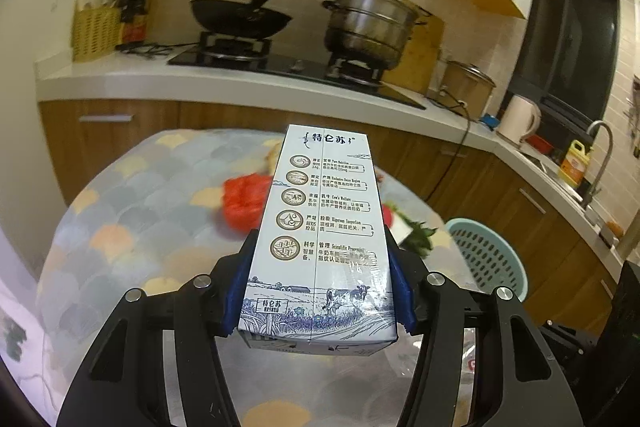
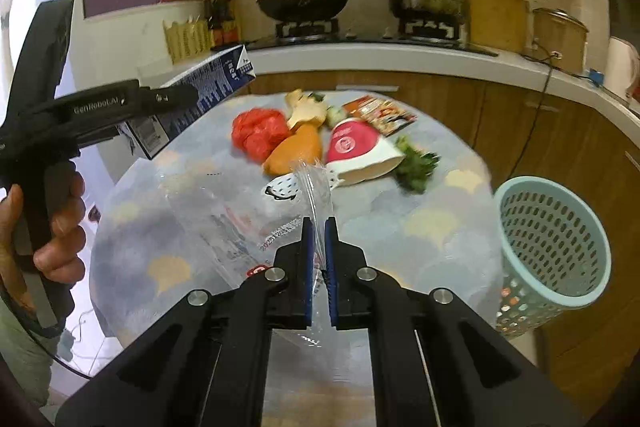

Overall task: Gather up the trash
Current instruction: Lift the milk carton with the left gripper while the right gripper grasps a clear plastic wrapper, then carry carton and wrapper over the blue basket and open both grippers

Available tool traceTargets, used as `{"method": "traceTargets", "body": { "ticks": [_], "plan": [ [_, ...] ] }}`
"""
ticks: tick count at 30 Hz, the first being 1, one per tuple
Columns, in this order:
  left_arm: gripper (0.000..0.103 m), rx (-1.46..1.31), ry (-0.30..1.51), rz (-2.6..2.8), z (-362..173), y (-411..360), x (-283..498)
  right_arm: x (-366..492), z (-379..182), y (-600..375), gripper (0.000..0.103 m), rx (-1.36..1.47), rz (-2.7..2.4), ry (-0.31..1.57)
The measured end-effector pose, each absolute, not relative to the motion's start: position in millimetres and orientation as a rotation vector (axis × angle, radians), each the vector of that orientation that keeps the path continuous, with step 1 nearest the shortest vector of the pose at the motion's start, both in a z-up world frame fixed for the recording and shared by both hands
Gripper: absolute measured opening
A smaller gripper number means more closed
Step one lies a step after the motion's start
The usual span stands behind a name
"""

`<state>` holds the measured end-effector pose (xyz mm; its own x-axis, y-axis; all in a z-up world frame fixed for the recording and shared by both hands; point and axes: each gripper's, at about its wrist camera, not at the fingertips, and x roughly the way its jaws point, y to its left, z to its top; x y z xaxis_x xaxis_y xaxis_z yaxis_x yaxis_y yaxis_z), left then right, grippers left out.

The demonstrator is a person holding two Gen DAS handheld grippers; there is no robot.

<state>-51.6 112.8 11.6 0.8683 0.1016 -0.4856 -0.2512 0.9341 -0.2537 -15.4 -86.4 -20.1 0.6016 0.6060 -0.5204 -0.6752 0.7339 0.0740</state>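
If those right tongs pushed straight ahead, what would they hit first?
The right tongs, shut on a clear plastic bag, point at the table's trash pile. Probably the red-and-white paper cup lying on its side, or the orange peel beside it; depth is unclear.

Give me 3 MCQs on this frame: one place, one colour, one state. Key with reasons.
1. Where is the perforated basket?
A. on the stove
B. beside the table's right edge
C. on the table among the trash

2. What colour is the crumpled plastic bag on the table?
A. red
B. black
C. yellow

3. What is the left gripper doing?
A. hanging open
B. shut on nothing
C. clamped on the milk carton

Key:
1 B, the right wrist view shows the basket standing off the table past its right edge.
2 A, the bag is red, next to the orange peel.
3 C, the blue fingers press both sides of the carton; the right gripper pinches clear plastic film.
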Motion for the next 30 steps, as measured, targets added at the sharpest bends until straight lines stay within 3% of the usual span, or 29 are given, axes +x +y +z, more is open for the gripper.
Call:
{"method": "traceTargets", "body": {
  "ticks": [14,30],
  "plan": [
    [0.055,-0.218,0.515,0.042,26,47,19,36,1,-165,0.002,-0.032,0.539,0.485],
    [0.055,-0.115,0.647,-0.134,2,-49,114,106,-13,-266,0.002,0.094,0.248,0.488]
  ]
}}
